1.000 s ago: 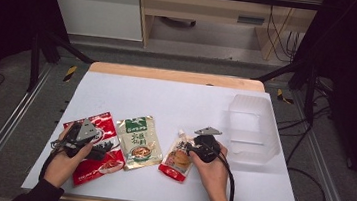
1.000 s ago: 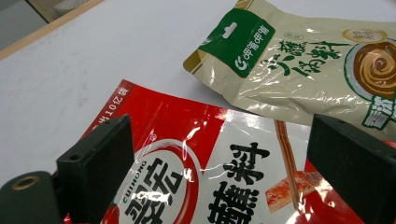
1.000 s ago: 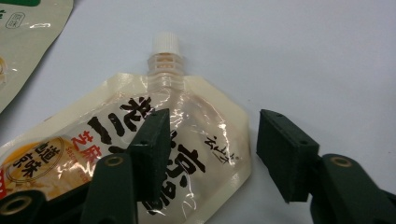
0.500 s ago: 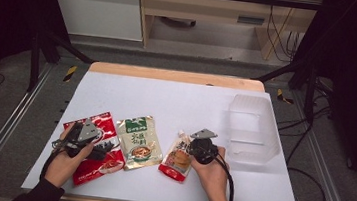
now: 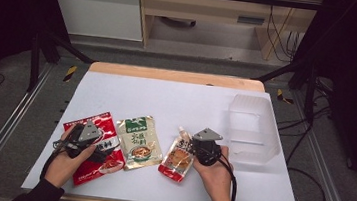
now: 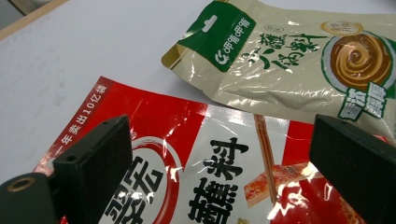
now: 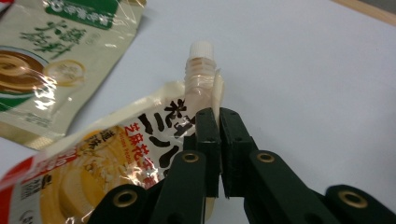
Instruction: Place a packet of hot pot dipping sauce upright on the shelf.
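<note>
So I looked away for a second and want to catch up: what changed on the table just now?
The right gripper has just been closing and its fingers now pinch the spouted pouch by its edge below the cap; that end has begun to lift. The left gripper, open over the red packet, stayed put, as did the green packet and the clear box.

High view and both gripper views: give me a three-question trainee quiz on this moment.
1. True or false: the right gripper has its jaws shut on the spouted pouch.
2. Which packet lies under the left gripper? A) red packet B) green-topped packet C) clear bin
3. Fill in: the left gripper's jaws stand ____.

Key: 1 true, on the pouch's edge just below the spout. 2 A. 3 open.
</note>
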